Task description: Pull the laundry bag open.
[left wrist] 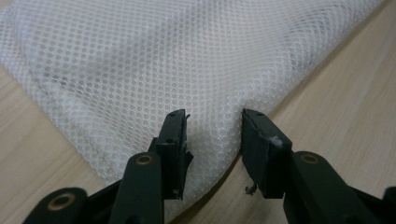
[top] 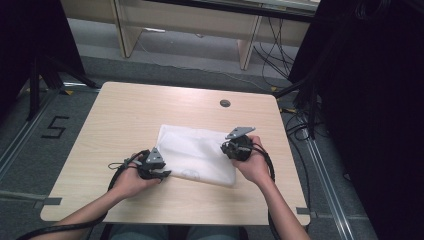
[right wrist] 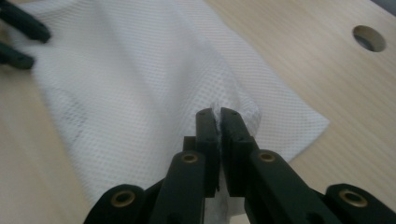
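Two grippers worked one white mesh bag (top: 197,155) that lay flat near the middle of the table (top: 125,115); the right gripper (right wrist: 218,116) had its jaws pinched tight on a raised fold of the mesh near the bag's right edge; the left gripper (left wrist: 212,135) sat at the near left corner with its jaws parted and mesh between them, the pads not visibly pressing. As a judgement, the main risk was that the thin pinch would slip out of the right jaws if that hand pulled up or away sharply; a second risk was that the left jaws, closing late or off the edge, would catch only one layer, so the bag would bunch or drag across the table. Seen from above, the bag's long axis ran from far left to near right, slightly skewed to the table's edges.
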